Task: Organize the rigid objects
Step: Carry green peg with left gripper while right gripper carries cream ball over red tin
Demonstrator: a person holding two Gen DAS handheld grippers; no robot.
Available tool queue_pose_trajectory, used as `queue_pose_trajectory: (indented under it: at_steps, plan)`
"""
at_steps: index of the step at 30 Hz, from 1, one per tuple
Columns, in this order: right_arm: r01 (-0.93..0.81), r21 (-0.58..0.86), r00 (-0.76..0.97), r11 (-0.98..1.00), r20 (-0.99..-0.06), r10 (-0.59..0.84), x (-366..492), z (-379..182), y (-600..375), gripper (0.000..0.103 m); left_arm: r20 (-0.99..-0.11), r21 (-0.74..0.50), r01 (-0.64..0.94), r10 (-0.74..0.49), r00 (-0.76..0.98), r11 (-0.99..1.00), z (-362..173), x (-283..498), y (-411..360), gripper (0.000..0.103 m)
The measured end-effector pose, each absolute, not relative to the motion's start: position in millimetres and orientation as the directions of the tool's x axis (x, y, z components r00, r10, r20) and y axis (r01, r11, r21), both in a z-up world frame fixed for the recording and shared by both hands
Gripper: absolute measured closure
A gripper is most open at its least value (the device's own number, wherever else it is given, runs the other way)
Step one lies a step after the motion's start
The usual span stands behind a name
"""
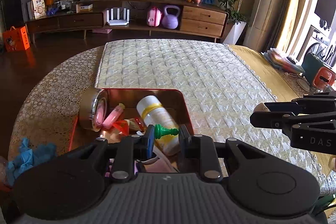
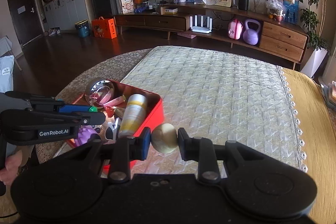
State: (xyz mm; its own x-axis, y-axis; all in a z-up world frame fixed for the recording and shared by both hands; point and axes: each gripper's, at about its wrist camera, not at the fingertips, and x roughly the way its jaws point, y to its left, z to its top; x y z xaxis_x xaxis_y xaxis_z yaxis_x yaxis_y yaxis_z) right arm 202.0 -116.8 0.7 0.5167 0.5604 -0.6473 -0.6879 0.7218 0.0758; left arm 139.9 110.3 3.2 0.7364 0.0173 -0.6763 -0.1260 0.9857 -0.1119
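Here the left claw (image 1: 166, 132) is closed on a small green chess pawn (image 1: 166, 131), held sideways between its two fingers directly above the red tin box (image 1: 187, 112). The box sits at the left edge of the counter (image 1: 52, 98), partly on the lace cloth and just touching the left border of the quilted mat (image 1: 189, 68) that covers the counter's middle. Inside the box lie a white bottle with a yellow band (image 1: 155, 112), tilted along the right wall, a round silver-rimmed case with a pink face (image 1: 95, 112) leaning in the far left corner, a pink tube (image 1: 114, 115) beside it, and red-and-gold wrappers (image 1: 128, 124) between them. A purple toy (image 2: 85, 135) shows at the box's near end in the right wrist view, partly hidden by the left claw. A blue glove (image 1: 27, 152) lies crumpled on the lace near the counter's left near edge.

The right claw (image 2: 164, 138) grips a pale tan ball (image 2: 164, 138) between its fingers, held over the mat just right of the box's near right corner. In the left wrist view the right claw (image 1: 257, 111) appears at the right, well apart from the box, the ball (image 1: 260, 107) peeking at its tip.
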Motion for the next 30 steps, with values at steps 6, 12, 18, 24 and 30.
queue_pose_trajectory:
  at_steps: [6,12,18,24,30]
  plan:
    - [-0.717,0.069,0.496,0.694,-0.649,0.577,191,-4,-87,0.076,-0.684,-0.088,-0.146,0.047,0.728,0.985,-2,131,142,0.079]
    - [-0.745,0.062,0.468,0.665,-0.661,0.586,179,-15,-56,0.076,-0.707,-0.065,-0.176,0.079,0.703,0.982,-14,137,170,0.079]
    - [-0.768,0.034,0.456,0.640,-0.672,0.584,175,-34,-27,0.076,-0.739,-0.049,-0.177,0.084,0.669,0.983,-31,153,183,0.079]
    - [-0.772,0.025,0.439,0.635,-0.702,0.561,182,-53,-6,0.076,-0.758,-0.030,-0.157,0.080,0.647,0.987,-48,168,182,0.079]
    - [-0.763,0.041,0.427,0.645,-0.718,0.550,184,-64,-3,0.076,-0.768,-0.034,-0.157,0.075,0.636,0.987,-58,179,183,0.079]
